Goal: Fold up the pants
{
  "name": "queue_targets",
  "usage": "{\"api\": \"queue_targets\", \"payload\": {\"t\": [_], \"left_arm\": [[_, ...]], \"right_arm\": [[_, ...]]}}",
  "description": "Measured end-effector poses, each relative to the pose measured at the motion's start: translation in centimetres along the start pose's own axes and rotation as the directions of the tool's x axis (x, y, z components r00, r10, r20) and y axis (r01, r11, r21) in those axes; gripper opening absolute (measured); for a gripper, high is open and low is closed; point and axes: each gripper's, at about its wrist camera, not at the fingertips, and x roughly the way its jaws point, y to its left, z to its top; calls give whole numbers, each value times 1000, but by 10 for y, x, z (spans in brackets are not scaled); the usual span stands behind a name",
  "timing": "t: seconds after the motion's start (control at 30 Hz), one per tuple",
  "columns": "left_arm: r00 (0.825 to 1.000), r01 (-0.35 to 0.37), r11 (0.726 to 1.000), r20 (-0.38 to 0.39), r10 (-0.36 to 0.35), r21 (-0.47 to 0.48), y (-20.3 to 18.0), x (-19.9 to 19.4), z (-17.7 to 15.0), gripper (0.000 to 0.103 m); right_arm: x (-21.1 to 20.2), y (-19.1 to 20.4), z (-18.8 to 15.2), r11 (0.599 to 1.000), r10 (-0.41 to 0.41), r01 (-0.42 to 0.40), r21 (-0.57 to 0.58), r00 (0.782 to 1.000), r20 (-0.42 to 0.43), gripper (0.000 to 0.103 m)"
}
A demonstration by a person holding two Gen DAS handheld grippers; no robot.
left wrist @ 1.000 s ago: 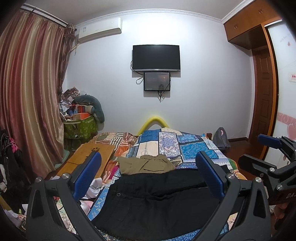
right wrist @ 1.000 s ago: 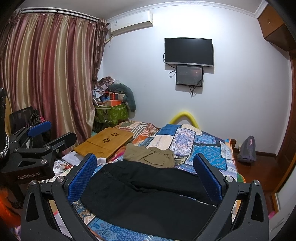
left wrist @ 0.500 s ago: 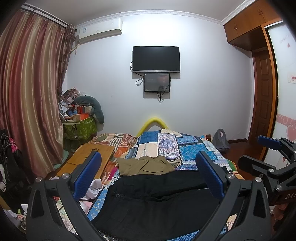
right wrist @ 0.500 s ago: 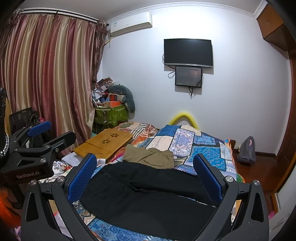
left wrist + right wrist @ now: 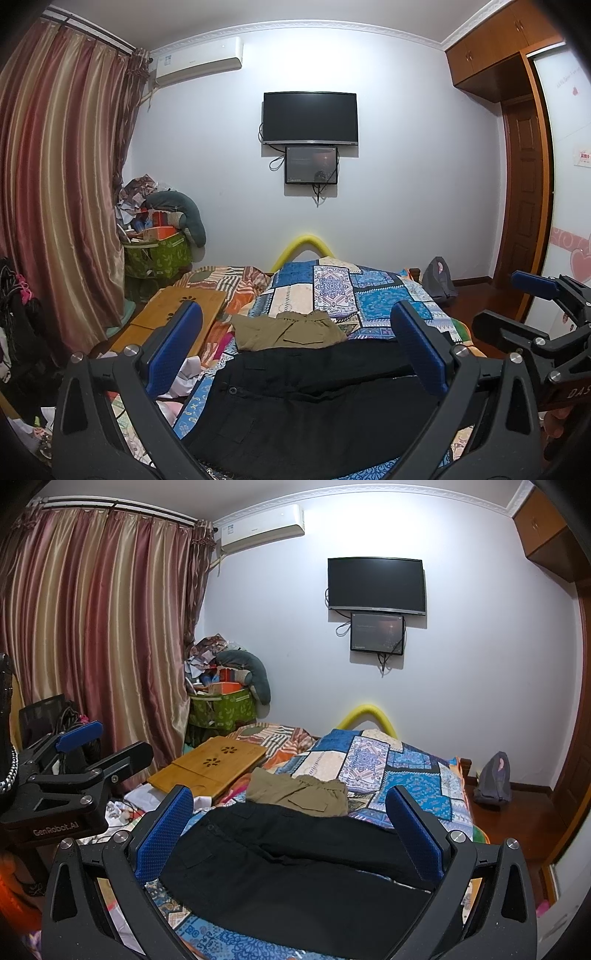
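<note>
Lying flat across the near end of the quilt (image 5: 373,299), the black pants (image 5: 314,398) are unfolded, waistband to the left. Left gripper (image 5: 299,350) and right gripper (image 5: 291,834) hover above them, jaws spread wide, holding nothing. Khaki shorts (image 5: 299,792) touch the pants' far edge.

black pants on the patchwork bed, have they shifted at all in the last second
No. The black pants lie spread on the patchwork bedspread, their far edge just short of the folded khaki shorts, as before; only the camera drifted slightly.
</note>
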Motion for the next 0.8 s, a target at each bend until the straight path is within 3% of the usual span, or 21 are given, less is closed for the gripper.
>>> {"api": "queue_targets", "payload": {"t": [0.47,0.8], "left_arm": [[1000,-2,1000,-13,2,1,9,9,-2,103],[997,-41,999,-62,41,-7,28,65,-11,103]], "right_arm": [[11,-3,-4,1000,-9,10,14,1000,-24,103],[53,-26,-21,997,-70,71,10,992,-103,103]]}}
